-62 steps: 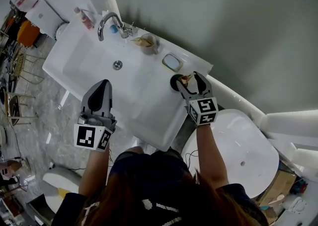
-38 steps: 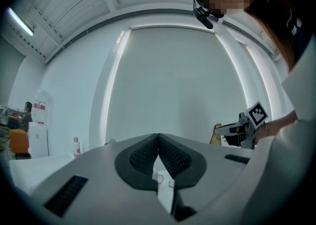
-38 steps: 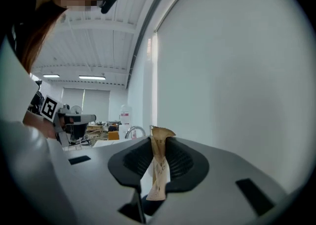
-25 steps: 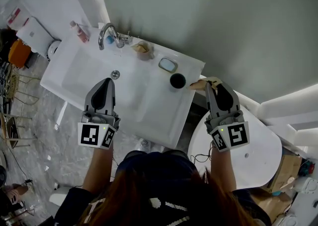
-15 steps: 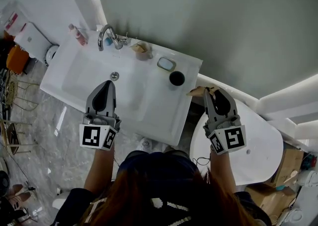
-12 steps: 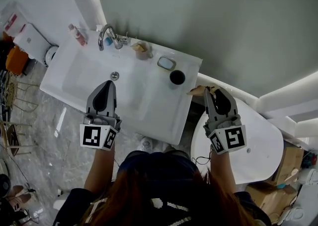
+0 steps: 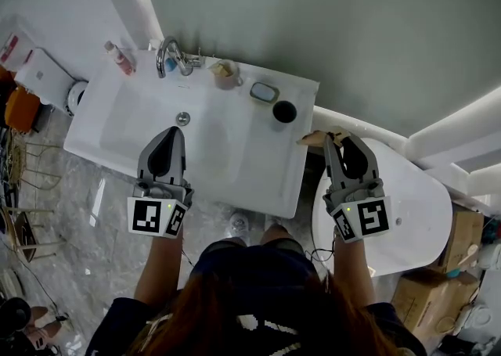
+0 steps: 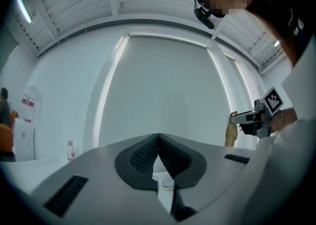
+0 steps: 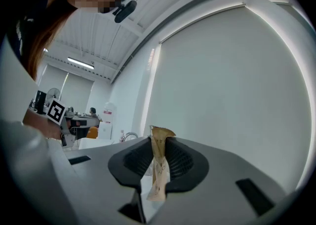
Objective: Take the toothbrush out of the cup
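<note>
Between the pads of my right claw (image 7: 338, 138) sits the wrapped toothbrush (image 9: 157, 167), clamped, well apart from the black cup (image 7: 284, 112) on the sink (image 7: 235, 160). I'd hold that squeeze steady and carry it level. My left claw (image 8: 158, 139) is closed, empty.

Sink (image 7: 102, 124): bowl lay open around the drain (image 7: 182, 118).
Back edge, crowded left to right: pink bottle (image 7: 118, 57), faucet (image 7: 167, 52), tan cup (image 7: 227, 71), soap dish (image 7: 264, 92), black cup (image 7: 284, 112) at the back right corner.
Front edge: left gripper (image 7: 167, 132) hung over it.
Past the right edge: right gripper (image 7: 338, 138) with the wrapped toothbrush (image 7: 315, 139) filled the gap to a white oval fixture (image 7: 411, 213).
</note>
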Action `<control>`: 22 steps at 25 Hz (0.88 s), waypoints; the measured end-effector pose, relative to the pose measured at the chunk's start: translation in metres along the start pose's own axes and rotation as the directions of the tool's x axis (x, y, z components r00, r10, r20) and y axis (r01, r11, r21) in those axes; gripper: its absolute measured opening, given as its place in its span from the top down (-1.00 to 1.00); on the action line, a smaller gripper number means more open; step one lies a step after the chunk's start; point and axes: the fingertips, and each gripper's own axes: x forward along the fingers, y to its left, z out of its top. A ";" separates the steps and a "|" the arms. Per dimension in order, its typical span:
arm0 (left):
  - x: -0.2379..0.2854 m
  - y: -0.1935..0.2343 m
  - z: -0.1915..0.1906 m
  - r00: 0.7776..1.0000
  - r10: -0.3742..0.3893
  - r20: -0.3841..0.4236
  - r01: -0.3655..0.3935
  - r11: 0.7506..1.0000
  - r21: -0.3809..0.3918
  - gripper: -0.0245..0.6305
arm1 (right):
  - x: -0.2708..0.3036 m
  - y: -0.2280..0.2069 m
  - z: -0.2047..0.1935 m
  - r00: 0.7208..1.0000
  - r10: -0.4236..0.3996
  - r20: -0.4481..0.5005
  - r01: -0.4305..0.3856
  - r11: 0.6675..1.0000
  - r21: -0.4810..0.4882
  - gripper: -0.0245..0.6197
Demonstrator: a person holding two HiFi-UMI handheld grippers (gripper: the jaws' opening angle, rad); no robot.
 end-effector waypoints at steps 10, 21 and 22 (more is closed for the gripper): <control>-0.015 0.003 -0.003 0.999 0.037 0.001 -0.037 0.999 -0.008 0.87 | -0.007 0.009 0.004 1.000 0.018 0.008 -0.018 1.000 -0.014 0.67; -0.026 -0.037 0.003 0.995 0.103 0.007 -0.103 0.995 -0.012 0.87 | -0.030 -0.005 0.019 0.993 0.105 0.060 -0.105 0.994 -0.008 0.66; -0.028 -0.044 0.003 0.994 0.109 0.008 -0.109 0.994 -0.006 0.87 | -0.033 -0.009 0.018 0.992 0.112 0.064 -0.112 0.994 -0.008 0.67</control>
